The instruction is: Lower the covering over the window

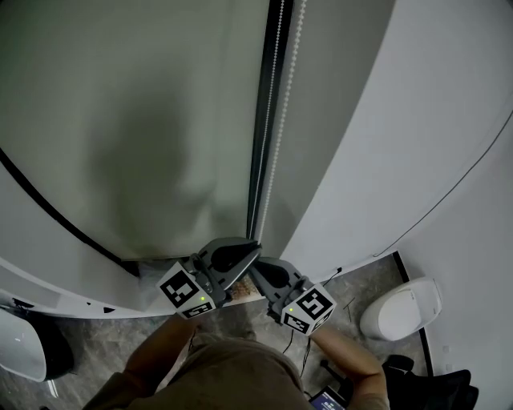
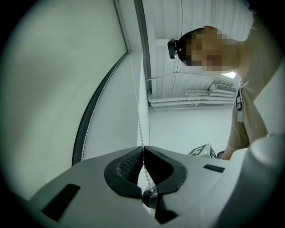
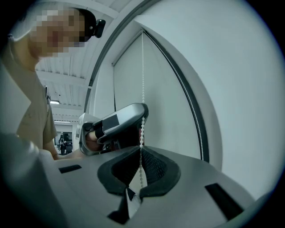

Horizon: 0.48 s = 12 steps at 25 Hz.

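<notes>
So, shade (image 1: pixel 120 120) fills the upper left of the head view and looks mostly down already, though I can't make out its hem. Chain (image 1: pixel 280 120) runs down the middle. Left gripper (image 2: pixel 143 150) is pinching it higher up, and right gripper (image 3: pixel 141 150) is pinching it just below. I'd guess only a few pulls are left.

We see a grey mottled floor (image 1: pixel 104 340); a white rounded casing (image 1: pixel 401 308) stands on it at the right, another white casing (image 1: pixel 18 346) at the left; an air unit (image 2: pixel 221 87) sits below the ribbed ceiling (image 2: pixel 196 13).
</notes>
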Motion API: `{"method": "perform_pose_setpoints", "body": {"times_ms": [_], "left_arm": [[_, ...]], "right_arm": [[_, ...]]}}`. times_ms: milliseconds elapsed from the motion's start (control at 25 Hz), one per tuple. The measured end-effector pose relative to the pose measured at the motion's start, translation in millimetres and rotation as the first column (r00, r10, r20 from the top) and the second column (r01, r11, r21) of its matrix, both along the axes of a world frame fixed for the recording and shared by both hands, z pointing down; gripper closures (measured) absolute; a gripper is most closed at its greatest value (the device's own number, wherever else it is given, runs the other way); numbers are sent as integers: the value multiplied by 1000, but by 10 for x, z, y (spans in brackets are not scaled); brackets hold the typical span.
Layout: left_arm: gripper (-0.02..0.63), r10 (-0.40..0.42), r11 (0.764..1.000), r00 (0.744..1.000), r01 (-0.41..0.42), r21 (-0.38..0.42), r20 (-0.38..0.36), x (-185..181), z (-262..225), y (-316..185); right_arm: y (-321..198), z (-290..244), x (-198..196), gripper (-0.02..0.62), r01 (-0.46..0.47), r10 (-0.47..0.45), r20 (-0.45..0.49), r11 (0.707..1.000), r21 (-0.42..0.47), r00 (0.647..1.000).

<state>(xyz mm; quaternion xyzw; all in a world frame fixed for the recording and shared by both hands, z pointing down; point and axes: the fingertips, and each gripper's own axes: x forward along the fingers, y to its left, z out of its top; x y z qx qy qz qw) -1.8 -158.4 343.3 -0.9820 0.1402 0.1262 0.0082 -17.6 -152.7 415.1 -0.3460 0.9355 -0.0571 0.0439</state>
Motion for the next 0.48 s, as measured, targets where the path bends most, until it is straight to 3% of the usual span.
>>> {"method": "perform_pose_setpoints", "body": {"times_ms": [200, 280, 480], "left_arm": [[583, -47, 999, 999, 47, 5, -4, -74, 70, -74], [583, -59, 998, 998, 59, 7, -7, -77, 69, -75], [583, -61, 998, 998, 62, 11, -2, -88, 110, 6]], "right_arm": [[114, -34, 123, 568, -15, 22, -68, 994, 108, 997], [168, -152, 247, 497, -30, 35, -38, 991, 133, 999], [142, -613, 373, 494, -62, 51, 69, 981, 182, 996]]}}
